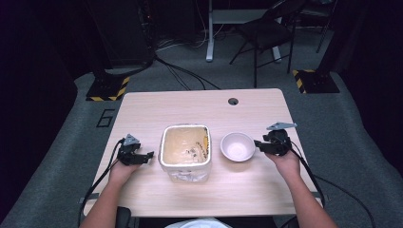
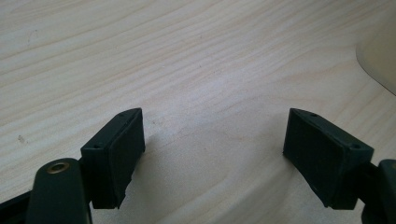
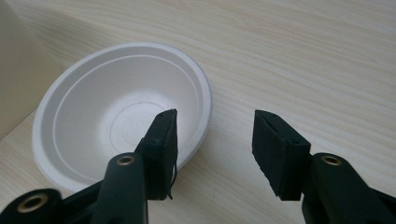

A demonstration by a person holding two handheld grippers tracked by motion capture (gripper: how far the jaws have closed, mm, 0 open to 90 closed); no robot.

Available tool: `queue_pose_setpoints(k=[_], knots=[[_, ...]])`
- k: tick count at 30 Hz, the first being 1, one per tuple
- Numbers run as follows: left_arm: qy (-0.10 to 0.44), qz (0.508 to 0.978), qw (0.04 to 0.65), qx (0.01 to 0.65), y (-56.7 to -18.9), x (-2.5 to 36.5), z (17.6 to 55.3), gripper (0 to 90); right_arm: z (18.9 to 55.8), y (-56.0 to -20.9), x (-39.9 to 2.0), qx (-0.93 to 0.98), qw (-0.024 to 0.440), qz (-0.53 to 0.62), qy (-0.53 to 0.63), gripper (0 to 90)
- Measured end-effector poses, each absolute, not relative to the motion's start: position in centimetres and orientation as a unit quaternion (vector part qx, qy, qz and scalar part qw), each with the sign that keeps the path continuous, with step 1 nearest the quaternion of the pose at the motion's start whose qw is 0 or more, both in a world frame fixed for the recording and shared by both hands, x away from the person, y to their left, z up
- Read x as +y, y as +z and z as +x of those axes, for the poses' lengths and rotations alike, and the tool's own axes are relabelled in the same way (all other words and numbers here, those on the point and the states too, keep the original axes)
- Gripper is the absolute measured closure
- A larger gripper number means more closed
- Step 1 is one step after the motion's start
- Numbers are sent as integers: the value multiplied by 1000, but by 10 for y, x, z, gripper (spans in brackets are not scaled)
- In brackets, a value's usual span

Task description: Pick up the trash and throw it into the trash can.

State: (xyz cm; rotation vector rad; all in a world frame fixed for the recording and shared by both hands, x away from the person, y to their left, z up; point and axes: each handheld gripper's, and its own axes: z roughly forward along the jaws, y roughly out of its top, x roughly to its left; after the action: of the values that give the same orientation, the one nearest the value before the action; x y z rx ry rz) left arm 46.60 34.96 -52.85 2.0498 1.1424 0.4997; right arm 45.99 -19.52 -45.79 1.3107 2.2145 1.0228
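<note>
The left gripper [image 1: 142, 156] rests low on the pale wood-grain desk [image 1: 199, 102], its jaws released and wide apart with nothing but bare desk between them. Just off the right-hand jaw in the left gripper view curves the cream wall of the square tub [image 2: 379, 60], near but not touching. From the high view the tub [image 1: 185, 153] is a white, rounded-square container, seemingly lined with thin plastic film, its inside tan and smeared, with a few dark specks and a yellowish streak on the wall (what the residue is cannot be told).

Right of the tub, just beside it, sits the small white bowl [image 1: 237, 146], round, smooth, shallow, with a faint ring pressed in its floor; it looks like light foam or paper, and it is empty.

The right gripper [image 1: 257, 144] is plainly the nearer one to the bowl. Its jaws are released too, holding nothing, and in the right gripper view the bowl [image 3: 116, 112] lies ahead and to the left of the gap: the left-hand jaw stands over the near rim, the right-hand jaw over bare desk outside it. A round bowl has no long axis, so the grip probably turns on straddling the rim wall.
</note>
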Motion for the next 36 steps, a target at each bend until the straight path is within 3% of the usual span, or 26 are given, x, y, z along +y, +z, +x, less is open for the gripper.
queue_pose_setpoints(k=[18,36], knots=[[194,797,362,443,-528,350,466,204,484,-475,-179,797,173,468,340,474],[194,797,362,443,-528,350,466,204,493,-489,-173,802,142,470,341,602]])
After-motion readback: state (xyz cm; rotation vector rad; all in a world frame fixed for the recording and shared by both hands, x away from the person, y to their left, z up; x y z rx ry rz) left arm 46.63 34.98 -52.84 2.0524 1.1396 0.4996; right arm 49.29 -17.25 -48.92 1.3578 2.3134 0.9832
